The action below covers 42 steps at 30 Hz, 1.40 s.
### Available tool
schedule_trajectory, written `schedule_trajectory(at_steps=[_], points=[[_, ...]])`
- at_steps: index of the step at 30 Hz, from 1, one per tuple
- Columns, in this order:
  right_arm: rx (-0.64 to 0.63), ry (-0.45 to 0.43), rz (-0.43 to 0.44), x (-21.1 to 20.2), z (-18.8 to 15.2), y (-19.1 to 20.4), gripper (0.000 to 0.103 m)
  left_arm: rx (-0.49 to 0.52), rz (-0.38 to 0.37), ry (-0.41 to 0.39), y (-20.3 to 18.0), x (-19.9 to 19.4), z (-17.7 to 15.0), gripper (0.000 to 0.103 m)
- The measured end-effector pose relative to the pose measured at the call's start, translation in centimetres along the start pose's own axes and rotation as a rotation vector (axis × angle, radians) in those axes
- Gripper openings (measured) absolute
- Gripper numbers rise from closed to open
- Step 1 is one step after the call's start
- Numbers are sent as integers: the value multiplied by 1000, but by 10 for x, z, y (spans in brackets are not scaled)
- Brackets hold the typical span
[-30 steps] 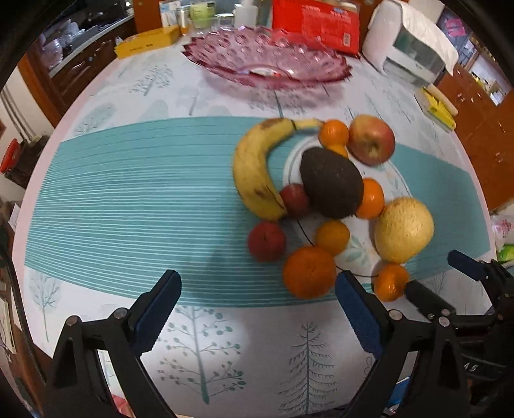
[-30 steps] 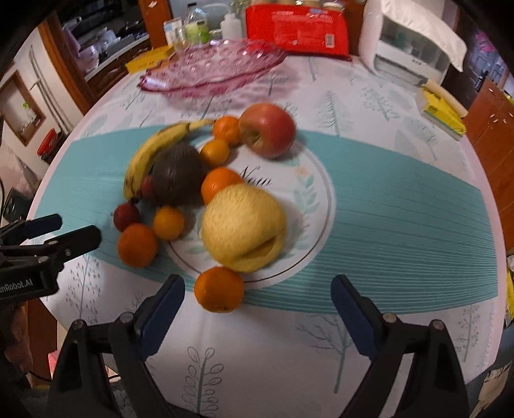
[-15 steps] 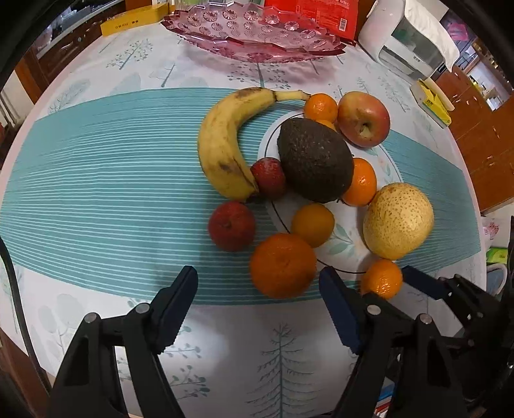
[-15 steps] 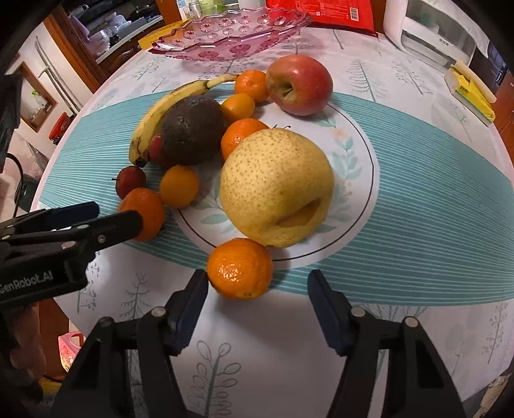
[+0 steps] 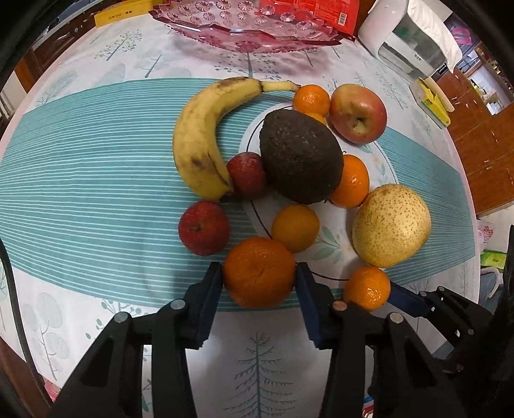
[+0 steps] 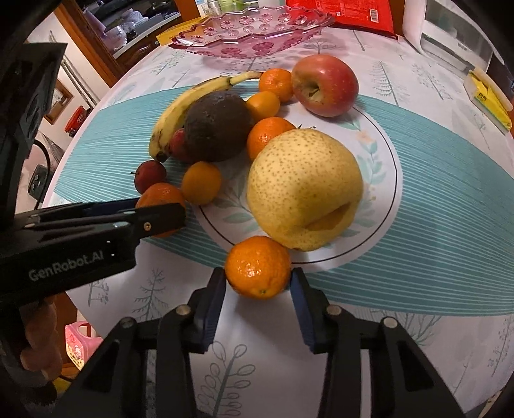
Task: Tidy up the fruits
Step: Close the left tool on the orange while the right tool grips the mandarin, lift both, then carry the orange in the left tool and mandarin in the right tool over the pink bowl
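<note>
Fruit lies in a pile on the tablecloth: a banana [image 5: 205,135], a dark avocado [image 5: 300,157], a red apple [image 5: 358,112], a yellow pear [image 5: 390,230], two small red fruits and several oranges. My left gripper [image 5: 259,279] is shut on a large orange [image 5: 259,271] resting on the cloth. My right gripper [image 6: 258,278] is shut on a small orange [image 6: 258,267] just in front of the pear [image 6: 303,191]. A pink glass fruit plate [image 5: 244,25] stands empty at the far side.
A red packet [image 5: 308,13], a white appliance [image 5: 414,41] and a yellow box [image 5: 122,13] sit at the table's far edge. A yellow packet [image 5: 432,101] lies at the right. The table's near edge is close behind both grippers.
Both grippers moved forward and closed: the left onto the large orange, the right onto the small orange. The fruit has not shifted.
</note>
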State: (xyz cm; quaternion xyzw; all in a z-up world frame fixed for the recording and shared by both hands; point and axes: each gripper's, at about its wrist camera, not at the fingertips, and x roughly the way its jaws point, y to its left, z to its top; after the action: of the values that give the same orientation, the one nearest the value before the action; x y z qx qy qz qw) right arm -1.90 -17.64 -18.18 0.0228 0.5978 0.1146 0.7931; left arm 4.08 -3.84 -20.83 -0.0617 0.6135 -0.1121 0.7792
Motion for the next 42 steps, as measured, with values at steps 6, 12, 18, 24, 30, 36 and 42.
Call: schedule_trajectory(at_steps=[6, 12, 18, 24, 30, 36, 42], points=[[12, 17, 17, -3, -2, -9, 41, 14, 2, 6, -3, -5, -5, 43], [-2, 25, 31, -15, -3, -18, 41, 16, -6, 2, 0, -18, -13, 43], [-52, 28, 59, -31, -4, -21, 40, 38, -6, -33, -6, -41, -19, 42], [-67, -23, 76, -65, 3, -31, 40, 71, 21, -134, -15, -77, -16, 42], [-61, -131, 86, -107, 32, -43, 40, 58, 27, -213, -21, -112, 5, 42], [-155, -260, 55, -154, 93, -39, 40, 50, 65, -318, -29, -165, 47, 43], [-236, -368, 28, -206, 166, -39, 40, 86, 170, -423, -39, -220, 97, 43]])
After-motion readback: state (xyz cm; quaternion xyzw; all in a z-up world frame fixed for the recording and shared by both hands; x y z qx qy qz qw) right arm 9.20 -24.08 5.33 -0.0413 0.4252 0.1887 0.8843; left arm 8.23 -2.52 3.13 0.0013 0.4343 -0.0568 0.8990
